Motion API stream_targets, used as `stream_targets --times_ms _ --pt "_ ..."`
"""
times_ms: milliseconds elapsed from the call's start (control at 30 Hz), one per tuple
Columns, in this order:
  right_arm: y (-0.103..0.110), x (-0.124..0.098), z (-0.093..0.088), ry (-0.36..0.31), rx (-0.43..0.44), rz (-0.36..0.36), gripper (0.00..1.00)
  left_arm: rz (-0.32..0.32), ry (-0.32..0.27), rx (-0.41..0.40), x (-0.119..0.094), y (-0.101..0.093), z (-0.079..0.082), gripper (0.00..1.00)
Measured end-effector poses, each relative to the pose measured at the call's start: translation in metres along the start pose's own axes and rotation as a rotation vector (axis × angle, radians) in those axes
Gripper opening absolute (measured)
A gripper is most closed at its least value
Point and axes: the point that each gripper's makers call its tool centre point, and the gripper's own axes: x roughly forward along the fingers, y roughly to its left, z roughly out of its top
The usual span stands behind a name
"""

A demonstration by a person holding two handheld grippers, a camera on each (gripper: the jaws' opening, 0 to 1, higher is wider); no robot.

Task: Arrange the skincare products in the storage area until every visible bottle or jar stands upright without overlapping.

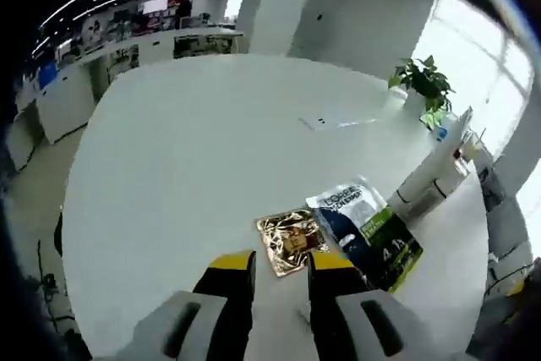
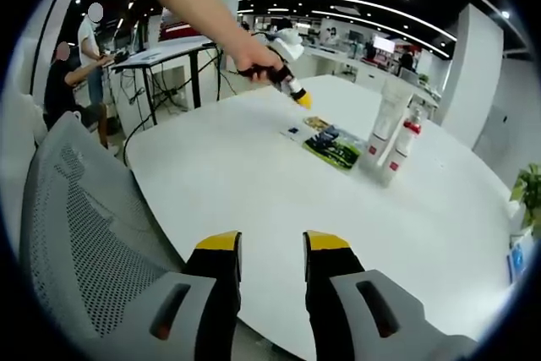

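Left gripper view is showing the left gripper (image 1: 281,270) hovering with its jaws spread, pinching nothing, just above a gold sachet (image 1: 292,241) lying flat on the white table (image 1: 194,158). Touching the sachet's far side, a green and blue sachet (image 1: 369,232) is lying flat, and beyond it two white tubes (image 1: 427,183) are resting near a potted plant (image 1: 424,86). Right gripper view is showing the right gripper (image 2: 272,251) spread and holding nothing at the table's near edge beside a grey mesh chair (image 2: 84,234), well apart from the upright tubes.
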Motion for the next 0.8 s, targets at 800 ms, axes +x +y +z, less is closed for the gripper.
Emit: stream_targets --times_ms 800 --pt "0.000 -0.001 0.001 -0.010 0.017 0.007 0.27 -0.286 0.414 0.782 0.042 -0.008 0.001 0.48"
